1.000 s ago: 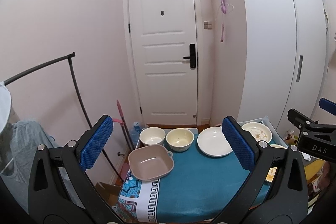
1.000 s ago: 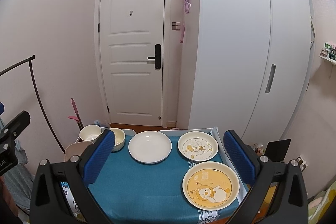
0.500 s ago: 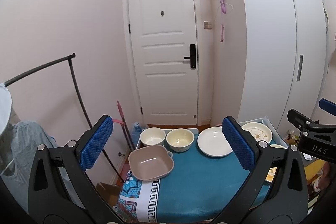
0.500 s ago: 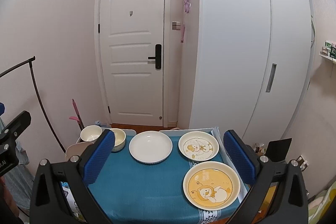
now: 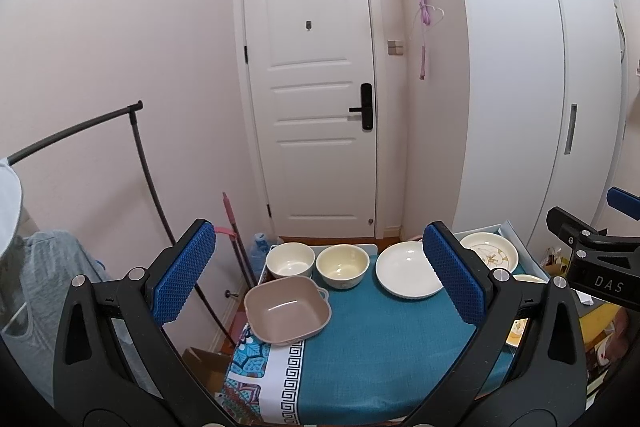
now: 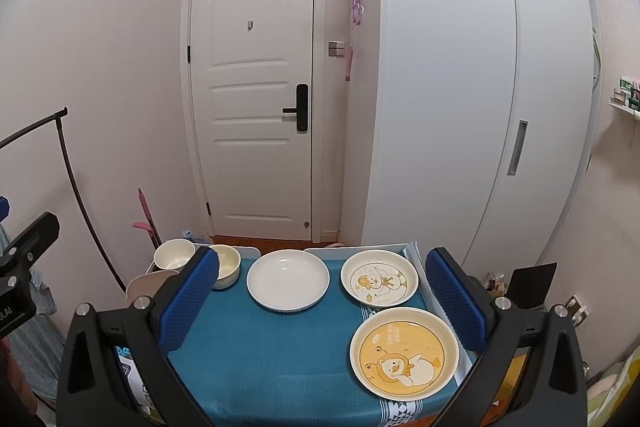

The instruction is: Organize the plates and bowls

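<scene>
On a table with a teal cloth (image 5: pixel 360 355) stand a square pink bowl (image 5: pixel 286 309), a white bowl (image 5: pixel 290 259), a cream bowl (image 5: pixel 342 265), a plain white plate (image 5: pixel 406 273) and a cartoon plate (image 5: pixel 490 251). The right wrist view shows the white plate (image 6: pixel 288 279), the pale cartoon plate (image 6: pixel 379 282) and a yellow cartoon plate (image 6: pixel 404 351). My left gripper (image 5: pixel 318 279) hovers open above the near left of the table. My right gripper (image 6: pixel 322 305) hovers open above the near right, holding nothing.
A white door (image 5: pixel 316 99) and a tall white wardrobe (image 6: pixel 460 87) stand behind the table. A black clothes rail (image 5: pixel 136 155) and a pink-handled mop (image 5: pixel 234 227) are on the left. A white tray edge (image 6: pixel 416 255) runs along the table's right side.
Nothing has visibly changed; both grippers stay open and hold their places apart from a very slight drift.
</scene>
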A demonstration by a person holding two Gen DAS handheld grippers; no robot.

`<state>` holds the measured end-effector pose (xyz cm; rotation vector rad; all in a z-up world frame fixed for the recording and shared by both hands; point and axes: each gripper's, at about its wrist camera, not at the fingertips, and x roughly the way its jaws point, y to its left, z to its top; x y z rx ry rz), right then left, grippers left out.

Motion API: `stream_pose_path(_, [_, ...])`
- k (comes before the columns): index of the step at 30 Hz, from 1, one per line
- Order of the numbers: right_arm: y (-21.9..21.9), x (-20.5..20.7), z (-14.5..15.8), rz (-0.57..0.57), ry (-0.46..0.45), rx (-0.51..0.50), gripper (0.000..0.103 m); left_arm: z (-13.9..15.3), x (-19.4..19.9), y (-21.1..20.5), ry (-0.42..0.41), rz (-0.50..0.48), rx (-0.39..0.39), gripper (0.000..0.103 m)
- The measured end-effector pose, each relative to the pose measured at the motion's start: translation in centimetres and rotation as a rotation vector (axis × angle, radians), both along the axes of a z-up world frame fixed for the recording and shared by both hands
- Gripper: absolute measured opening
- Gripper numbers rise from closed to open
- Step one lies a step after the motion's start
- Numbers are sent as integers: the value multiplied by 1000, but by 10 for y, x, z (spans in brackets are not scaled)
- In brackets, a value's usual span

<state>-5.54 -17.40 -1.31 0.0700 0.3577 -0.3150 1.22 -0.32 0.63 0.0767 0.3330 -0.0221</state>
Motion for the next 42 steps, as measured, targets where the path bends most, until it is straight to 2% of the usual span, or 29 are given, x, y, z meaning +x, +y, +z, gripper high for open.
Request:
stream_pose_path(22, [-6, 14, -7, 7, 35, 10, 103, -3, 22, -4, 35, -9, 0, 103])
stream_pose_path(26, [-21, 28, -17, 11, 71, 58, 103, -19, 52, -15, 124, -45, -7, 103])
stream_pose_path(32, [-59, 48, -47, -17, 147, 133, 103, -49, 102, -49, 255, -160, -13, 103])
stream_pose_path(38, [-118, 56, -98, -95, 253, 230, 103, -101, 146, -106, 431, -325, -1, 103])
stream_pose_path(42, [-161, 49, -136, -126, 325, 336, 101, -141, 166, -149, 548, -399, -4, 103])
